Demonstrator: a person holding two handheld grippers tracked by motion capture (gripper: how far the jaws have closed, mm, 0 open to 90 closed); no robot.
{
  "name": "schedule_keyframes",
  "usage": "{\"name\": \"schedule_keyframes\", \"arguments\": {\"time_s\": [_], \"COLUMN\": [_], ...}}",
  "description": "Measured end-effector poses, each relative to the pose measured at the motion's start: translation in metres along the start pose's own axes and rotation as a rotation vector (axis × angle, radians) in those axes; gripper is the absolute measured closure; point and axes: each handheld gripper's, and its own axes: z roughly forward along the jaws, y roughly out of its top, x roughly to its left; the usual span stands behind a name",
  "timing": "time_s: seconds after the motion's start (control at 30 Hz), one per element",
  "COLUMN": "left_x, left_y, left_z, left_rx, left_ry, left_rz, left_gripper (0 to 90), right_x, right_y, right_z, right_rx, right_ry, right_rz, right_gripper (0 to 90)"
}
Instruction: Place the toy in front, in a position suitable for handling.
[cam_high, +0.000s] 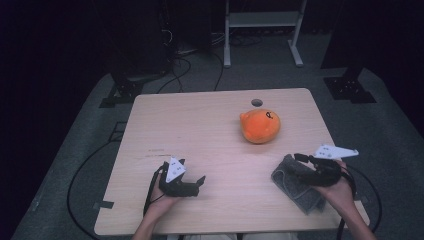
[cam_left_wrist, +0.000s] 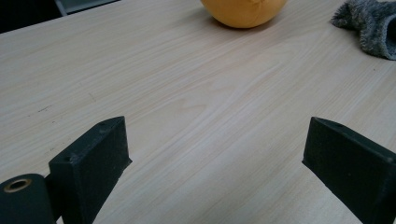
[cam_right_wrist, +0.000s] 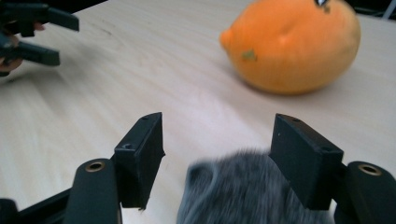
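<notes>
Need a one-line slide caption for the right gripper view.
Right gripper, jaws open, poised over a grey fuzzy cloth, with an orange plush toy beyond on the wooden table.

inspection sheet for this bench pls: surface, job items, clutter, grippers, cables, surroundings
Surface: light wood table, bare in the middle, round hole near the far edge.
Job's things: grey fuzzy cloth at the near right corner; orange plush toy beyond it, apart from it.
Clutter: nothing seen.
Grippers: left gripper open over bare wood, holding nothing. Right gripper open, the cloth's edge between its fingers, not clamped.
Cables: one trails from each gripper off the near edge; black cable loops on the floor at left.
Surroundings: grey floor, white frame behind, black stand bases at both far corners, dark room.
</notes>
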Motion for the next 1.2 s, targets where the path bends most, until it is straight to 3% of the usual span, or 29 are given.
{"name": "schedule_keyframes", "arguments": {"time_s": [0.1,0.17,0.23,0.33,0.5,0.53,0.7,0.77,0.83,1.0,1.2], "left_x": [0.001,0.001,0.0,0.0,0.0,0.0,0.0,0.0,-0.001,-0.001,-0.001], "left_y": [0.0,0.0,0.0,0.0,0.0,0.0,0.0,0.0,-0.001,-0.001,-0.002], "left_z": [0.001,0.0,0.0,-0.001,-0.001,-0.001,-0.001,0.0,0.0,-0.001,-0.002], "left_rx": [-0.006,-0.008,-0.019,-0.018,-0.026,-0.026,-0.024,-0.023,-0.022,-0.021,-0.022], "left_ry": [-0.002,-0.005,-0.013,-0.014,-0.016,-0.016,-0.018,-0.018,-0.02,-0.022,-0.017], "left_rz": [-0.005,-0.002,-0.003,0.002,0.001,0.001,0.006,0.007,0.009,0.013,0.007], "left_gripper": [6.1,6.1,6.2,6.1,6.1,6.2,6.2,6.1,6.2,6.2,6.1], "right_x": [-0.007,-0.009,-0.019,-0.025,-0.04,-0.04,-0.053,-0.055,-0.062,-0.063,-0.061], "right_y": [0.028,0.036,0.055,0.066,0.092,0.092,0.1,0.1,0.1,0.095,0.087], "right_z": [0.012,0.015,0.028,0.039,0.074,0.074,0.108,0.111,0.122,0.138,0.151], "right_rx": [-0.005,-0.012,-0.03,-0.033,0.0,0.0,0.037,0.029,0.023,0.034,0.055], "right_ry": [-0.014,-0.02,-0.024,-0.033,-0.078,-0.078,-0.13,-0.135,-0.155,-0.189,-0.246], "right_rz": [-0.024,-0.027,-0.008,0.006,0.023,0.023,0.02,0.026,0.056,0.062,0.066], "right_gripper": [33.3,33.4,33.7,34.0,34.4,34.4,34.9,34.9,35.1,35.1,41.9]}}
